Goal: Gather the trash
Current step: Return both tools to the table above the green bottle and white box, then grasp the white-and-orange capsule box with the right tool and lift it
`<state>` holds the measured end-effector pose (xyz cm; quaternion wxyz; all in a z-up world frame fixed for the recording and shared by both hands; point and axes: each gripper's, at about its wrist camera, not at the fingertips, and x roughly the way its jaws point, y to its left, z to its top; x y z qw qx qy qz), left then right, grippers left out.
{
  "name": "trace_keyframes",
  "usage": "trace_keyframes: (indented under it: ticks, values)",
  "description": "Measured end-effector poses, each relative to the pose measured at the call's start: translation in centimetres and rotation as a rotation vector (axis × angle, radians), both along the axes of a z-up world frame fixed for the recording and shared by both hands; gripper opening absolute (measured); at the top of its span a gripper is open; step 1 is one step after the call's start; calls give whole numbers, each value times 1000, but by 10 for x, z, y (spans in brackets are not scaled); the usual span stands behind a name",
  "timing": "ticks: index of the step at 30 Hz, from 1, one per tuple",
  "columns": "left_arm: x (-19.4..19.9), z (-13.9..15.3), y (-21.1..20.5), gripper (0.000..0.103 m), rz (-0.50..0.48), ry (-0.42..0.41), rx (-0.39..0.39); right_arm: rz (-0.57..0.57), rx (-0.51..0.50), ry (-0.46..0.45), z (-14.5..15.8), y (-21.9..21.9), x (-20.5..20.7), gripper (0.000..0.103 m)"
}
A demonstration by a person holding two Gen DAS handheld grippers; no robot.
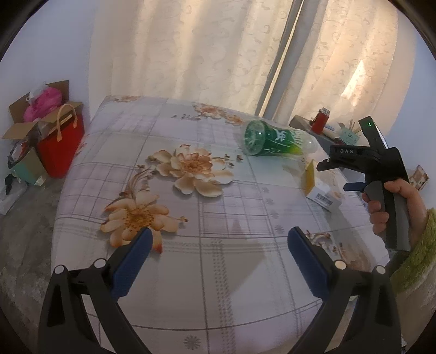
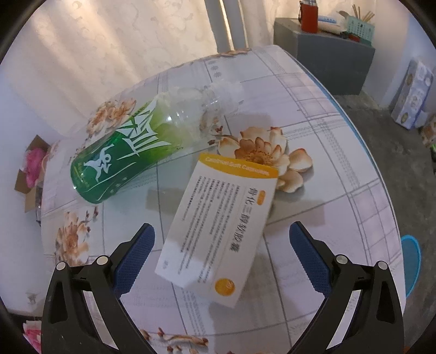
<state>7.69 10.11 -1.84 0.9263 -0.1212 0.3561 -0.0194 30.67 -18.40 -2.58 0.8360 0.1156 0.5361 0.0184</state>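
A green plastic bottle [image 2: 128, 155] lies on its side on the floral tablecloth [image 2: 340, 152]; it also shows in the left wrist view [image 1: 272, 139]. A white and yellow medicine box [image 2: 218, 228] lies beside it, between the open fingers of my right gripper [image 2: 222, 245], which is empty and just above it. In the left wrist view the box [image 1: 318, 188] lies under the right gripper's body [image 1: 354, 158]. My left gripper [image 1: 218, 250] is open and empty over bare cloth near the table's front.
A red bag [image 1: 61, 141] and open cardboard boxes [image 1: 30, 119] stand on the floor at the left. A grey cabinet [image 2: 327, 51] with a red jar [image 2: 309, 16] stands behind the table. A curtain [image 1: 190, 49] hangs at the back.
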Motion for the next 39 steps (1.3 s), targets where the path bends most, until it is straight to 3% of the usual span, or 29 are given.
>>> trace_keyframes:
  ticks: [9, 16, 31, 39]
  values:
    - [2, -5, 9, 97, 27, 21, -3, 29, -9, 22, -24, 14, 2, 95]
    - [2, -6, 13, 97, 50, 27, -4, 48, -183, -22, -33, 23, -3, 95]
    - [0, -3, 15, 97, 73, 21, 9, 95, -184, -69, -36, 11, -23, 95]
    - [2, -7, 14, 97, 88, 29, 38, 153, -182, -33, -34, 10, -30, 95]
